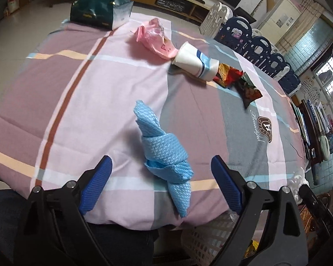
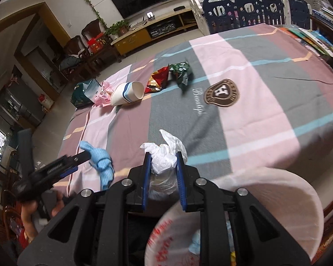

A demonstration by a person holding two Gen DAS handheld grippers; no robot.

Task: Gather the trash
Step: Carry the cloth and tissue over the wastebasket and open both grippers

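The right gripper (image 2: pixel 162 163) pinches a crumpled white plastic bag (image 2: pixel 166 155) just above the lined bin (image 2: pixel 266 190); release only once over its mouth. The left gripper (image 1: pixel 162 177), jaws spread, straddles the twisted blue cloth (image 1: pixel 166 157). The paper cup (image 1: pixel 195 62) lies farther.

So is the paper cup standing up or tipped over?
Tipped over. The paper cup lies on its side on the tablecloth, open mouth facing sideways towards the snack wrappers; nothing is visible inside.

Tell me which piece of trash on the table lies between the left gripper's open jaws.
The knotted blue cloth, near the table's front edge. The pink wrapper, paper cup and snack wrappers lie far beyond.
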